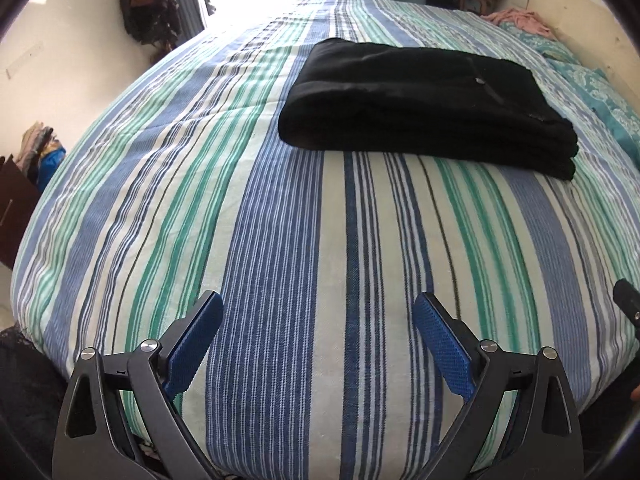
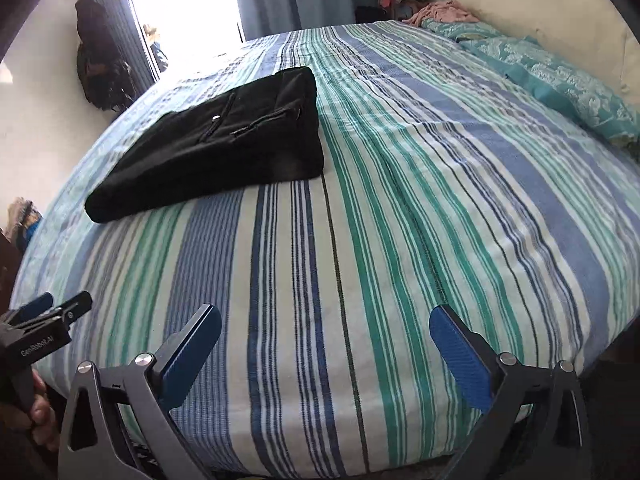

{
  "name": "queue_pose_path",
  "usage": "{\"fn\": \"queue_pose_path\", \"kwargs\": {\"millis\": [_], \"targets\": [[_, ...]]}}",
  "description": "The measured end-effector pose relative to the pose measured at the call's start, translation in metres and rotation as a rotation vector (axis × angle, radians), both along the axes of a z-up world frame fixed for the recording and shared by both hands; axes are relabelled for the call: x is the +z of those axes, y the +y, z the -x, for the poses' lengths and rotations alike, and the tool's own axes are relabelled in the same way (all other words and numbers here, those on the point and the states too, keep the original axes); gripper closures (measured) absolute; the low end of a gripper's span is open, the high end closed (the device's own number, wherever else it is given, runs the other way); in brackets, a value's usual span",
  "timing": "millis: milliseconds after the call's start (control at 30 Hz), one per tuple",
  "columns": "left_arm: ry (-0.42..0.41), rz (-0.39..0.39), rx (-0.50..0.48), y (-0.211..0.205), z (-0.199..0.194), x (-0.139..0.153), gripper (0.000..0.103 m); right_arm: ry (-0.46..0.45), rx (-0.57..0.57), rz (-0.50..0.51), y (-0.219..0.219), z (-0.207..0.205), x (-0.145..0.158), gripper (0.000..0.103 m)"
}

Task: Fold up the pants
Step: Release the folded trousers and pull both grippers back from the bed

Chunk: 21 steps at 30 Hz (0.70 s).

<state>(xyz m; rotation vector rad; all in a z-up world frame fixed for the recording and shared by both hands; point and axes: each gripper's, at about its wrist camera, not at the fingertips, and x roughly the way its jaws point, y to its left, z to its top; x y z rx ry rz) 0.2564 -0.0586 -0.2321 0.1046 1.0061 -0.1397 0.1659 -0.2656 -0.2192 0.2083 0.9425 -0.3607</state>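
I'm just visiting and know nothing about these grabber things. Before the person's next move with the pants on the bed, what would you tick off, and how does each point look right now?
1. Pants folded into a compact stack: ok, layered edges show at the near side.
2. Pants resting fully on the striped bedspread, not hanging off: ok.
3. Left gripper empty and open: ok, jaws spread wide, nothing between them.
4. Right gripper empty and open: ok, same.
5. Both grippers clear of the pants: ok, each sits back near the bed's near edge.
6. Fold neat on the far and under sides: cannot tell, hidden from both cameras.
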Motion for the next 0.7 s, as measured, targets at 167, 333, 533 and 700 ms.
{"fn": "queue_pose_path", "kwargs": {"millis": [167,333,533,700], "targets": [[-0.008,0.027,0.028,0.007,-0.002,-0.008,0.000,0.050,0.085,0.202,0.020,-0.018,-0.014,0.000],[0.002,0.036,0.024,0.007,-0.002,-0.009,0.000,0.074,0.097,0.160,0.011,-0.018,-0.037,0.000],[0.003,0.034,0.021,0.008,-0.003,-0.010,0.000,0.055,0.097,0.120,0.004,-0.016,-0.038,0.000],[0.002,0.034,0.019,0.007,-0.002,-0.010,0.000,0.057,0.083,0.113,0.007,-0.016,-0.039,0.000]]}}
